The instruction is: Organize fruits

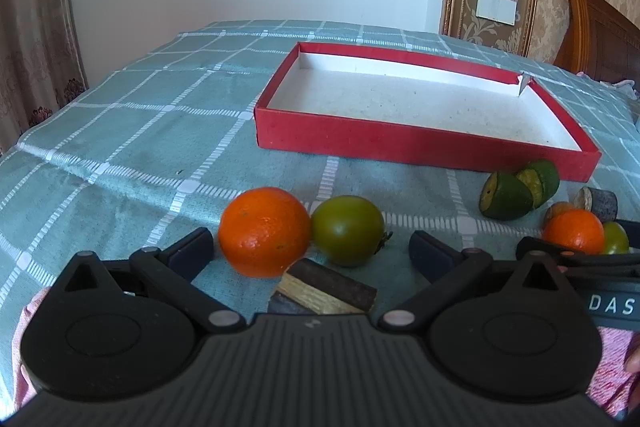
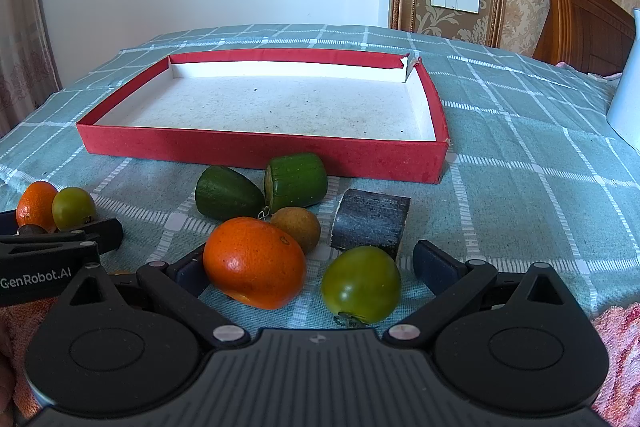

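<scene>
A shallow red box [image 1: 400,141] with a white inside lies on the green checked cloth; it also shows in the right wrist view [image 2: 256,147]. My left gripper [image 1: 310,251] is open around an orange [image 1: 264,231] and a green tomato [image 1: 347,229], with a brown block [image 1: 328,289] just below them. My right gripper [image 2: 316,269] is open around another orange [image 2: 254,263] and green tomato [image 2: 361,285]. Two green cut pieces [image 2: 296,185] [image 2: 228,193], a brown kiwi [image 2: 298,229] and a dark block [image 2: 372,223] lie between them and the box.
A white jug [image 2: 626,95] stands at the right on the cloth [image 2: 520,131]. A wooden headboard [image 2: 584,23] and patterned wall are behind. Curtains [image 1: 32,27] hang at the left. My left gripper's side shows in the right wrist view [image 2: 60,247].
</scene>
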`<state>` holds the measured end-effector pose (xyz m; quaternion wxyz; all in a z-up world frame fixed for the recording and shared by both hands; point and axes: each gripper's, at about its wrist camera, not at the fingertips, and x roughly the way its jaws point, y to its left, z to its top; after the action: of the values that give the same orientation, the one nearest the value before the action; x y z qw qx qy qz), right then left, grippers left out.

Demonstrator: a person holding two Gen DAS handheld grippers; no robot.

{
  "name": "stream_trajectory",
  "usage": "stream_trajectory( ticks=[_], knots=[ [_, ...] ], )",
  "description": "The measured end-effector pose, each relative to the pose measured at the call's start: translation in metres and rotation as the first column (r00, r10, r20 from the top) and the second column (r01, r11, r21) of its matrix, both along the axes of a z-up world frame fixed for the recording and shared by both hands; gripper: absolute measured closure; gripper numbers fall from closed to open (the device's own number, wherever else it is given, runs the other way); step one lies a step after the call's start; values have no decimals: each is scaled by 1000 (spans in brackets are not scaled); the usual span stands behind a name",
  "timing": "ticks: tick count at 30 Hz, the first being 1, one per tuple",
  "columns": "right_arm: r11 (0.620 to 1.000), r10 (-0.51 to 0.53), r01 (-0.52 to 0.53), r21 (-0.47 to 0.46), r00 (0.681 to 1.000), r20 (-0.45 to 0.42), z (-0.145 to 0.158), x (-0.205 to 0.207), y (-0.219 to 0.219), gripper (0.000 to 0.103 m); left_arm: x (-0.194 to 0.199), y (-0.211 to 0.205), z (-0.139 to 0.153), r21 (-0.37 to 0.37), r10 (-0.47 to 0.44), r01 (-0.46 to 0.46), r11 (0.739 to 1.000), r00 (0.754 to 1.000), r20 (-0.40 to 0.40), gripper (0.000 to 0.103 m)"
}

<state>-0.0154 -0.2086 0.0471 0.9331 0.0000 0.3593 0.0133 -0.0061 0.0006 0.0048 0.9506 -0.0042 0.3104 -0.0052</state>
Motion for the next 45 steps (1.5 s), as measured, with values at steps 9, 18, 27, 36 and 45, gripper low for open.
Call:
stream_trajectory(
  ticks=[9, 18, 27, 36, 45],
  knots=[
    [1000, 0, 0, 0, 1000, 0, 0, 0, 0, 0, 1, -2, 0, 8, 2, -2, 1000, 1000, -3, 0],
    [1000, 0, 0, 0, 1000, 1, 0, 0, 0, 0, 1, -3, -1, 11, 4, -4, 1000, 1000, -3, 0],
    [1000, 0, 0, 0, 1000, 1, 0, 0, 0, 0, 1, -3, -1, 14, 6, -6, 1000, 1000, -4, 0],
    [1000, 0, 0, 0, 1000, 1, 0, 0, 0, 0, 1, -3, -1, 14, 5, -5, 1000, 1000, -4, 0],
    [1000, 6, -5, -5, 1000, 26, 2, -3, 1, 0, 1, -3, -1, 14, 6, -6, 1000, 1000, -4, 0]
  ],
)
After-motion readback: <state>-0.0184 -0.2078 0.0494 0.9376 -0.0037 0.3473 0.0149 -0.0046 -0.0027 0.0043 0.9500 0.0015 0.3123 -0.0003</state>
